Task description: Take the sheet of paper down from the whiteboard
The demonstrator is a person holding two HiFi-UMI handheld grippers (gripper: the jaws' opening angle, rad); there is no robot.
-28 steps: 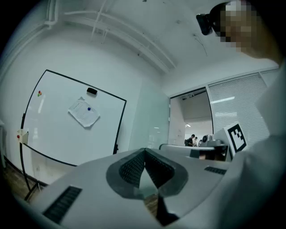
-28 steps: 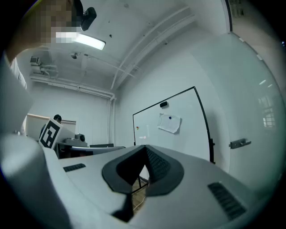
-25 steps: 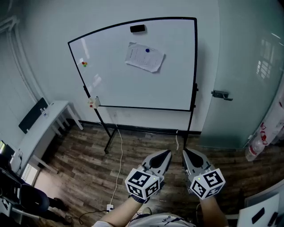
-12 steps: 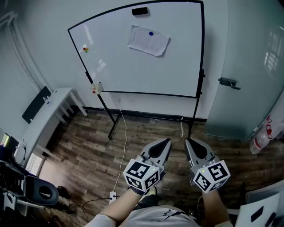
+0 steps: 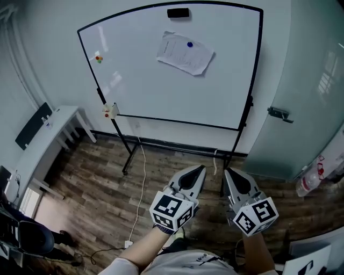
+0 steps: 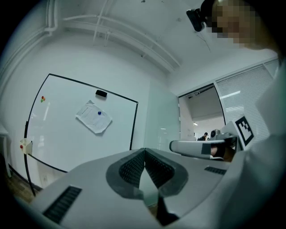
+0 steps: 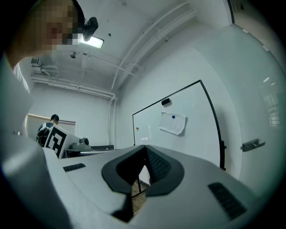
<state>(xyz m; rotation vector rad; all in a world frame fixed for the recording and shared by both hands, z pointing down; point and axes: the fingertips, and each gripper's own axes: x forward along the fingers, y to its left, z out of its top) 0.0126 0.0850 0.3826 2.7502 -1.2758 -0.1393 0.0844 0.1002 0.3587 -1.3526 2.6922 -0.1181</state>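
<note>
A white sheet of paper point(image 5: 185, 53) hangs slightly askew on the whiteboard point(image 5: 145, 80), pinned near its top by a blue magnet point(image 5: 190, 45). The same paper point(image 6: 94, 117) shows far ahead in the left gripper view, and the paper point(image 7: 172, 123) also shows in the right gripper view. My left gripper point(image 5: 201, 169) and right gripper point(image 5: 226, 172) are held side by side low in the head view, well short of the board. Both point level at it. Each has its jaws shut with nothing between them.
A black eraser point(image 5: 178, 13) sits at the board's top edge; small red, green and yellow magnets point(image 5: 98, 58) cling at its left. The board stands on a wheeled frame point(image 5: 128, 156) over wood flooring, with a cable point(image 5: 142, 182) trailing down. A white desk point(image 5: 43, 142) stands left, a glass door point(image 5: 301, 107) right.
The whiteboard has grown larger and shifted right in the head view as the person walks toward it. Both grippers keep the same pose, shut, carried forward together.
</note>
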